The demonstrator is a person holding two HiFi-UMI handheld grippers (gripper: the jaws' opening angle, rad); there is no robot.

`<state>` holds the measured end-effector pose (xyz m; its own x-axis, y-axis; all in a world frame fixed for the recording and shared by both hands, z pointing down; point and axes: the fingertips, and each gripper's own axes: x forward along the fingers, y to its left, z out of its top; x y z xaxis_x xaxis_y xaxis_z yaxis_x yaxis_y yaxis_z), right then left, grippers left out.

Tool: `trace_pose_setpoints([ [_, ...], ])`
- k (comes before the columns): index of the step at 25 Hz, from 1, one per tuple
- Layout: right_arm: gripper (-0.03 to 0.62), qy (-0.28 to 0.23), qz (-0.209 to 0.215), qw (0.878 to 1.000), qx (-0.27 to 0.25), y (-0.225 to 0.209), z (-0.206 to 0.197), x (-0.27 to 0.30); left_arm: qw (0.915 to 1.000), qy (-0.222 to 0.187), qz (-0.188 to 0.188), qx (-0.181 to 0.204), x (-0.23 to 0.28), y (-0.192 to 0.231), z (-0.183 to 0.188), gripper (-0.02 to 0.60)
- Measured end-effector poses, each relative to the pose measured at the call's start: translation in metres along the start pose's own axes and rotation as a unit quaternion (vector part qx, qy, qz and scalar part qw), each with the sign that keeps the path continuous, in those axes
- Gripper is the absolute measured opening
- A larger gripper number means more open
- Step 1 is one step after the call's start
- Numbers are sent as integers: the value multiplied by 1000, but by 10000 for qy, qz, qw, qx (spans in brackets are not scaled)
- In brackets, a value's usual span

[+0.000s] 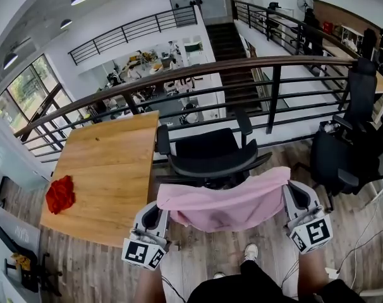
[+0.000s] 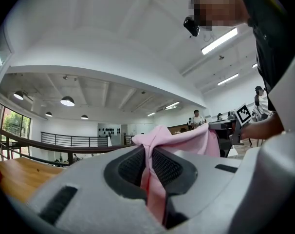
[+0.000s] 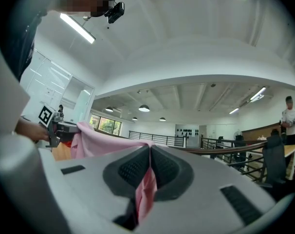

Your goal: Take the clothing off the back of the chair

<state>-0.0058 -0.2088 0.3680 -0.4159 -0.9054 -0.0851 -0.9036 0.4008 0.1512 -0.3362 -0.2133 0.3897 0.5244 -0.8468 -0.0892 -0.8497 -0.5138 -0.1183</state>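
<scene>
The step in hand looks like the lift-off: the pale pink soft cloth garment hangs stretched between the two hand-held grippers, just in front of the person and on the near side of the black mesh office chair. Its lower edge sags over where the chair's back should be. Whether it is fully clear of the backrest cannot be told, since the cloth hides that part.

The left hand-held gripper is clamped on one end of the garment. In its own view the jaws are nearly together, with a bunched fold of pink cloth pinched between the pads. The right hand-held gripper is closed the same way on the other end, with a thin pink fold squeezed between its pads and trailing down.

Next, I judge, both grippers should draw the garment up and back together, keeping it taut so it does not snag. The light wooden bench, beyond the left hand-held gripper, carries a crumpled red cloth.
</scene>
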Motion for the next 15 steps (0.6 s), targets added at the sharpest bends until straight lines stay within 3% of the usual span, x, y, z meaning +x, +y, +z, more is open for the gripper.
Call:
trace_pose_setpoints([
  [10, 11, 408, -129, 9990, 126, 27, -35, -45, 9988, 402, -140, -250, -36, -32, -47, 43],
  [15, 11, 706, -135, 9970, -277, 49, -56, -58, 9973, 610, -199, -358, -47, -47, -68, 43],
])
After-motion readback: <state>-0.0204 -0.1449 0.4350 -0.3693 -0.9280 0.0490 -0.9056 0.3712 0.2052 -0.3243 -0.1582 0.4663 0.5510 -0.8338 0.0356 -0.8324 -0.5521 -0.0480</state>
